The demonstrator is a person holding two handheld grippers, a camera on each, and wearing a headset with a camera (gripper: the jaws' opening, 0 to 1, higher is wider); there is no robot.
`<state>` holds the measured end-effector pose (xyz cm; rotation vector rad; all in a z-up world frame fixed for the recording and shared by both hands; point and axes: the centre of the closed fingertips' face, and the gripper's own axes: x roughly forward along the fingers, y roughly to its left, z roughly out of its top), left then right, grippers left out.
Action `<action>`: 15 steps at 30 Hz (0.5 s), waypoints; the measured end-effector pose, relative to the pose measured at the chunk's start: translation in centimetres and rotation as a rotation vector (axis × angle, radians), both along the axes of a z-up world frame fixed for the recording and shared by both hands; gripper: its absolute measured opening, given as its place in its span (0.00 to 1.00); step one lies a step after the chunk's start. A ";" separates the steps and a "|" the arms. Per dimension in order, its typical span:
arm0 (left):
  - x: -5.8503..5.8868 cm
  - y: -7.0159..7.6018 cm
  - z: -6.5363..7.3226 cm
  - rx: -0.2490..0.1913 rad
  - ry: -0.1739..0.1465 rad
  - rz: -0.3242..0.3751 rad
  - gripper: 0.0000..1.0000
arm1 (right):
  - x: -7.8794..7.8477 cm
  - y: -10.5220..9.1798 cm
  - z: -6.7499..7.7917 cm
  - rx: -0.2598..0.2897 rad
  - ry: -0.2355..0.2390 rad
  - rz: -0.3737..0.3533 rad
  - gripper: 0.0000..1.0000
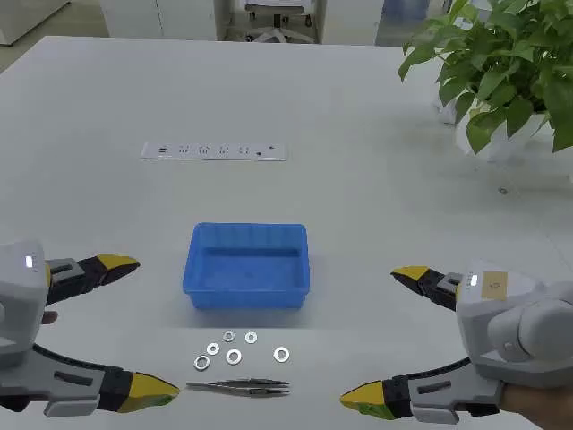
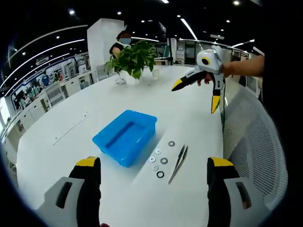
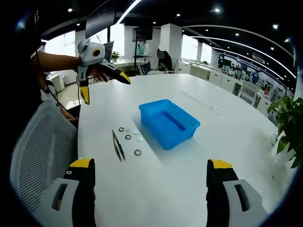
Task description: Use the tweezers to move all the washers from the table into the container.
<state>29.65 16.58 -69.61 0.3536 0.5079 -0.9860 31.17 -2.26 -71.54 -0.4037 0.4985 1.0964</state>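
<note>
Head view gives you the whole layout: the blue container (image 1: 246,291) stands in the middle of the frame on the white table (image 1: 358,179), and it looks empty, so by my judgement no washer is moved yet. The six washers (image 1: 235,349) lie flat in a loose group just below the container in the frame, near it but not touching. The tweezers (image 1: 240,387) lie flat at the lower centre, just under the washers, with their length across the frame. This order seems practical, because the tool is closest to you and the way from the washers to the container is short. Your left gripper (image 1: 134,325) is at the lower left and your right gripper (image 1: 376,333) at the lower right; both have the jaws spread wide with nothing between them. They stand on either side of the work, apart from all the pieces, which I read as a ready position before taking the tool. I think the first step is to pick up the tweezers. As they lie flat and thin on the table, the jaws will probably need to come down low and close across the narrow body. The washers are also flat and may slide when you pinch them.
</note>
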 end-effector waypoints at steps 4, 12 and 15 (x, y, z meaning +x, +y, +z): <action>0.1 0.1 0.1 0.000 -0.003 0.000 0.99 | 0.0 0.0 0.0 -0.002 -0.001 0.001 0.99; 0.0 0.1 0.1 0.002 -0.003 0.000 0.99 | 0.0 -0.2 0.0 -0.005 -0.002 -0.002 0.99; 0.0 0.0 0.1 0.001 -0.004 0.000 0.99 | 0.1 -0.2 0.0 -0.006 -0.004 -0.003 0.99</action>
